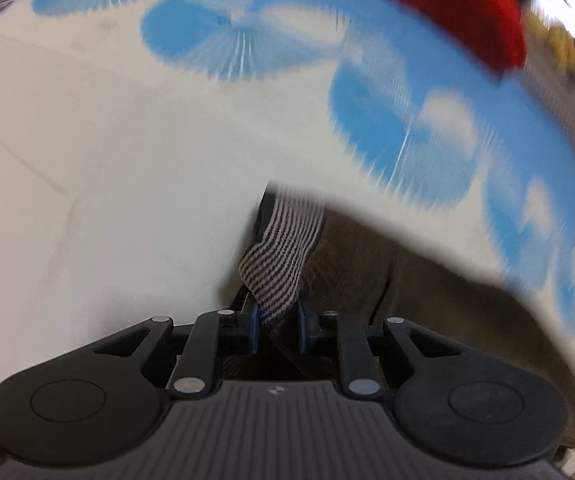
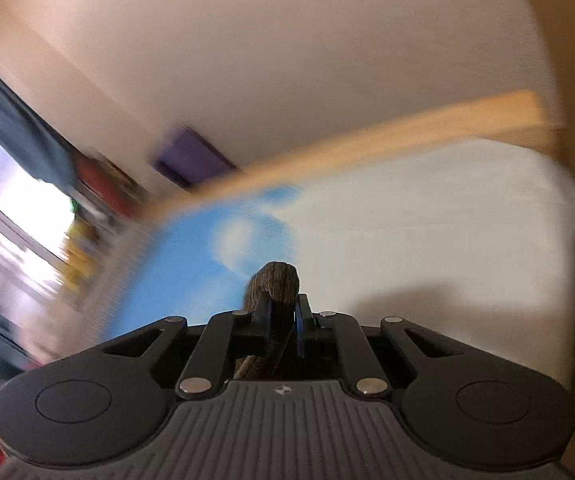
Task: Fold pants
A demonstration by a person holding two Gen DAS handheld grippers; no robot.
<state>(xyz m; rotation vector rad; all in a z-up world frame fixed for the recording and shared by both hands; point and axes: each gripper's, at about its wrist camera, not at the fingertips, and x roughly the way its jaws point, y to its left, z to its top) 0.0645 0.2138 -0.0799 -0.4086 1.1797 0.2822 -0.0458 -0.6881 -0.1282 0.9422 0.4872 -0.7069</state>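
Note:
The brown pants (image 1: 387, 280) hang from my left gripper (image 1: 277, 316), which is shut on their striped inner lining (image 1: 283, 248) above the bed. The brown cloth spreads down to the right. My right gripper (image 2: 281, 320) is shut on another bunched brown part of the pants (image 2: 275, 284), lifted over the bed. Both views are blurred by motion.
A bed with a white sheet (image 1: 87, 160) and a blue-and-white patterned cover (image 1: 387, 120) lies below. A red object (image 1: 467, 4) sits at its far edge. A wooden bed frame (image 2: 367, 144), a purple box (image 2: 191, 156) and a bright window (image 2: 7, 184) show in the right wrist view.

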